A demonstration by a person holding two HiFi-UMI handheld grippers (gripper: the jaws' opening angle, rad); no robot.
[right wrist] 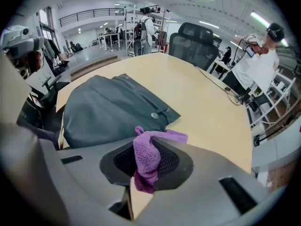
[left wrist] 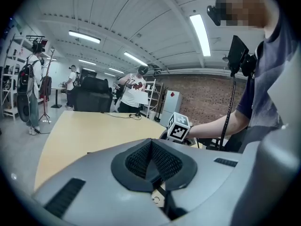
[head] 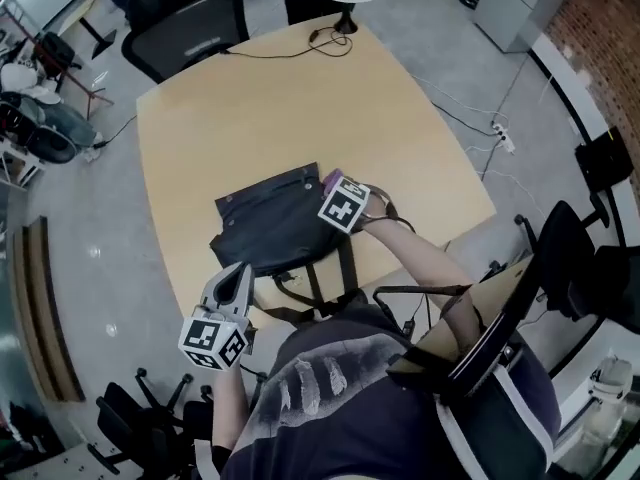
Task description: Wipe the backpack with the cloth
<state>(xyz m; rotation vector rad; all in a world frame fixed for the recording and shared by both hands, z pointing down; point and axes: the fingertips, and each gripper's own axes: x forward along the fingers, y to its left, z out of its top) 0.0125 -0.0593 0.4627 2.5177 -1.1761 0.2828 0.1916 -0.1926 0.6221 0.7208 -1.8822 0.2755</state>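
A dark grey backpack lies flat on the wooden table, near the front edge, with its straps hanging toward me. My right gripper is at the backpack's right upper corner, shut on a purple cloth. In the right gripper view the cloth hangs bunched between the pads, just above the backpack and its snap button. My left gripper hovers at the backpack's front left corner; in its own view the left gripper is shut with nothing in it.
A black office chair stands at the table's far side. A lamp base and cable lie on the far edge. More chairs are on my right. A power strip lies on the floor. People stand beyond the table.
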